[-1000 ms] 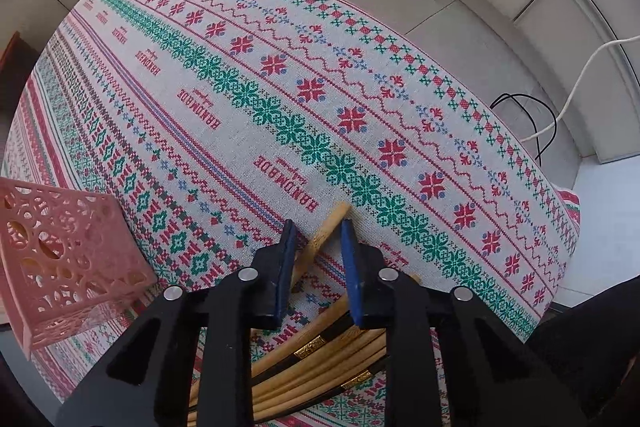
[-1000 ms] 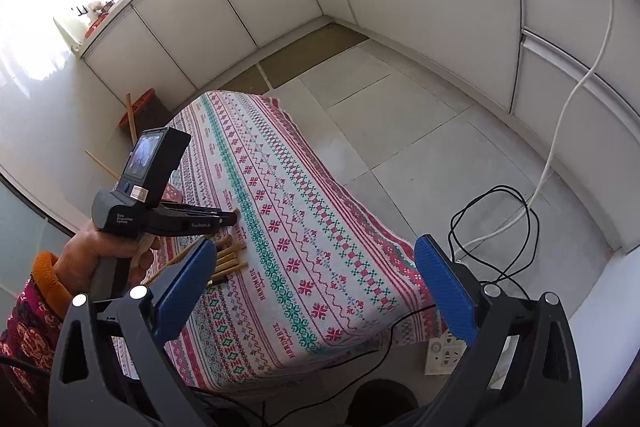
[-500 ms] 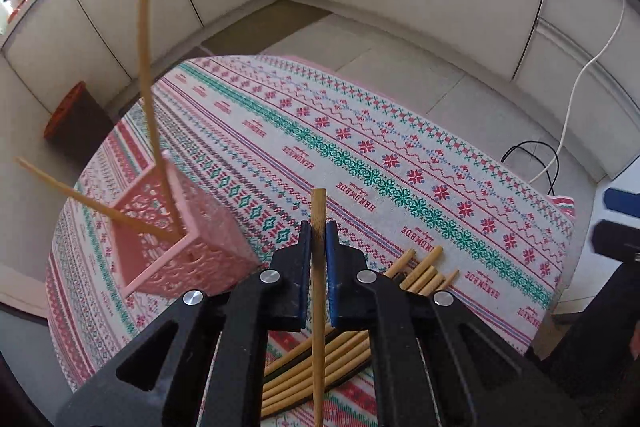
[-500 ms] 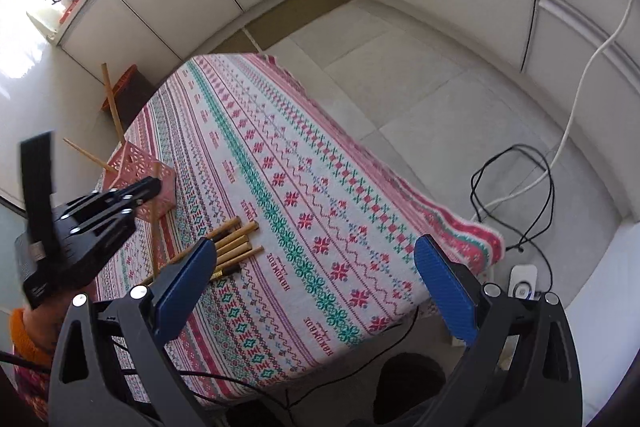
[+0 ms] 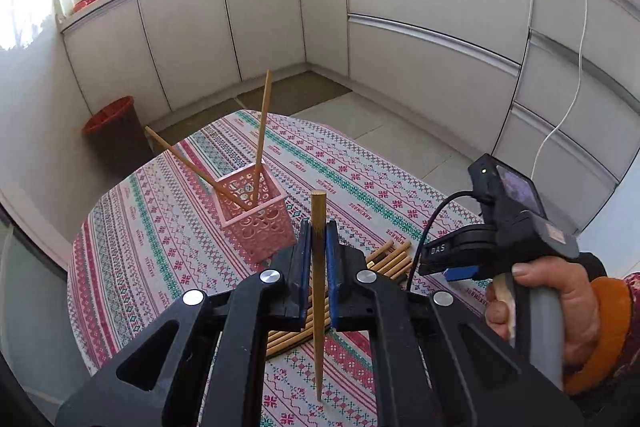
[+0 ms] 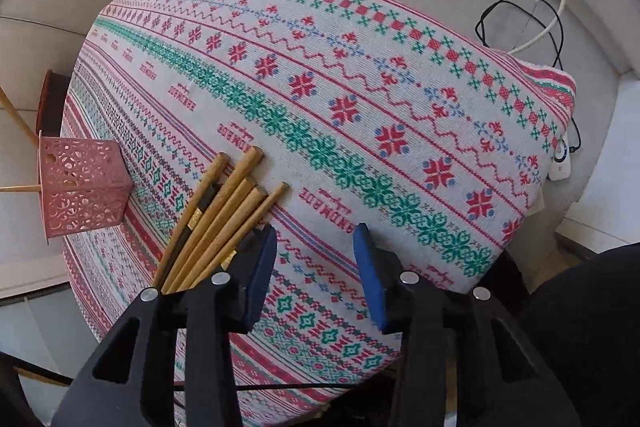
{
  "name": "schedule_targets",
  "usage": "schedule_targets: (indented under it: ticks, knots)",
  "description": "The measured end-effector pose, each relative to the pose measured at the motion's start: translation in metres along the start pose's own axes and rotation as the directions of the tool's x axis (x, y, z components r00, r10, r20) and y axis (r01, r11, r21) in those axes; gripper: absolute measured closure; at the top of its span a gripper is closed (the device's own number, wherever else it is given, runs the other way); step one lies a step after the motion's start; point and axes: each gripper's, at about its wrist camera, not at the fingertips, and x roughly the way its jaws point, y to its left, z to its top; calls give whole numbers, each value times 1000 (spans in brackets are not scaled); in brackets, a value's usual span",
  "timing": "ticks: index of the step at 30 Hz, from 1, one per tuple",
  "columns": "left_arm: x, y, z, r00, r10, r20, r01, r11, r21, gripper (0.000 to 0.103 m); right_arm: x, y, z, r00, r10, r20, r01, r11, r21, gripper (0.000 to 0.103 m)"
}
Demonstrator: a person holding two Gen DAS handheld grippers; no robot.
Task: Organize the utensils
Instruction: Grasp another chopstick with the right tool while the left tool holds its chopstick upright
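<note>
My left gripper (image 5: 318,233) is shut on a wooden chopstick (image 5: 318,291), held upright above the table, thick end up. Beyond it stands a pink perforated holder (image 5: 256,217) with two chopsticks (image 5: 262,131) leaning in it. Several more chopsticks (image 6: 224,215) lie bundled on the patterned tablecloth (image 6: 360,107). My right gripper (image 6: 314,239) points down at the cloth just right of that bundle. Its jaws are closing with only cloth showing between them. The left pad (image 6: 262,267) overlaps the nearest chopstick. The pink holder (image 6: 82,189) sits left of the bundle.
A hand (image 5: 548,311) holds the right gripper's handle at the right of the left wrist view. A red-rimmed bin (image 5: 114,131) stands on the floor past the table. Cables (image 6: 528,27) and a white power strip (image 6: 560,159) lie on the floor beyond the table's right edge.
My left gripper closed on a chopstick and lifted it off the bundle. My right gripper dropped from high above the table to just right of the bundle, and its jaws narrowed.
</note>
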Motion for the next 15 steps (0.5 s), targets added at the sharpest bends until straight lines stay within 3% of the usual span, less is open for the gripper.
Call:
schedule_targets:
  ticks: [8,13,15]
  knots:
    - [-20,15,-4,998,-20,58,22,999,-29,96,7,17,7,998,-61,28,59,995,78,72]
    - [-26,30,-7,997,-14,72,19,997,-70,96,10,31,5,987,-152,47,148,986,78,76]
    - [-26,35,-9,997,-11,73,17,997,-80,96,11,35,3,989,-138,52,134,987,87,76]
